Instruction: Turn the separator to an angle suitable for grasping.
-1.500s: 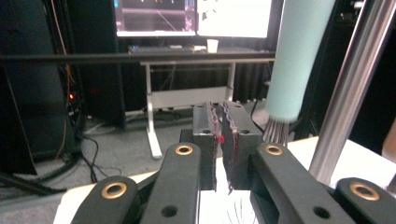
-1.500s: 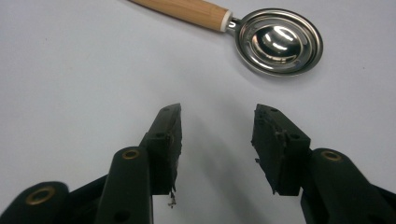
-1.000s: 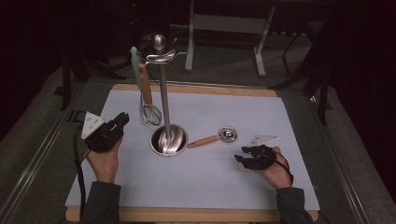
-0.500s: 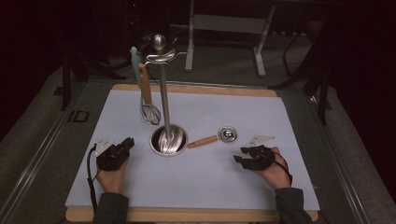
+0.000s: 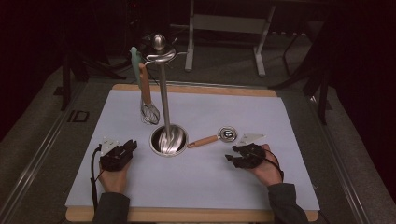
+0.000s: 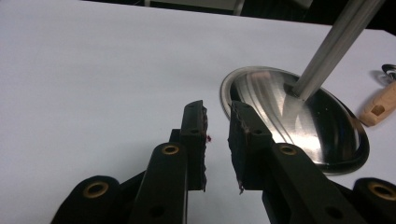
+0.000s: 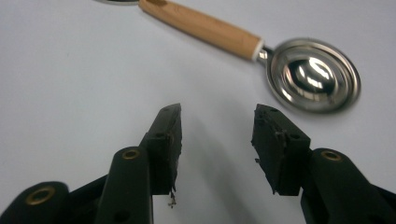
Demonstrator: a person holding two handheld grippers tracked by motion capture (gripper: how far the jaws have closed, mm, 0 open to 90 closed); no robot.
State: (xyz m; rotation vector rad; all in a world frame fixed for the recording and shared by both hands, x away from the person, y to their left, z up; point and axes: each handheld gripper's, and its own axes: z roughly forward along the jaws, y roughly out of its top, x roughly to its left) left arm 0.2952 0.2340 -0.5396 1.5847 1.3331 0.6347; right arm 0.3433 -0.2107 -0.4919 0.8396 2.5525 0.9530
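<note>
A small ladle-like spoon [image 5: 220, 136] lies flat on the white sheet [image 5: 280, 121] that covers the bench [image 5: 196, 215], just ahead of the right gripper [image 5: 235, 157] and to the right of the stand's round base. It has a short, pale wooden handle [image 7: 201, 28] with a small hole near its free end, a white collar where the wood meets the metal, and a shallow, polished steel bowl [image 7: 312, 74] with stepped rings that mirror the light. The handle's free end points at the base, nearly touching its rim. The right gripper rests low over the sheet, its fingers [image 7: 280, 140] spread apart with nothing between them, the spoon's bowl just beyond their tips. The left gripper [image 5: 129, 147] sits on the other side of the shiny, dished base [image 6: 327, 140] of the utensil stand [image 5: 164, 100], whose slim steel pole rises from the dish's middle; its fingers [image 6: 196, 130] have just been opening and now stand a narrow gap apart, empty, their tips just short of the dish's rim. A whisk [image 5: 148, 109] with a wooden handle hangs from the stand's top.
</note>
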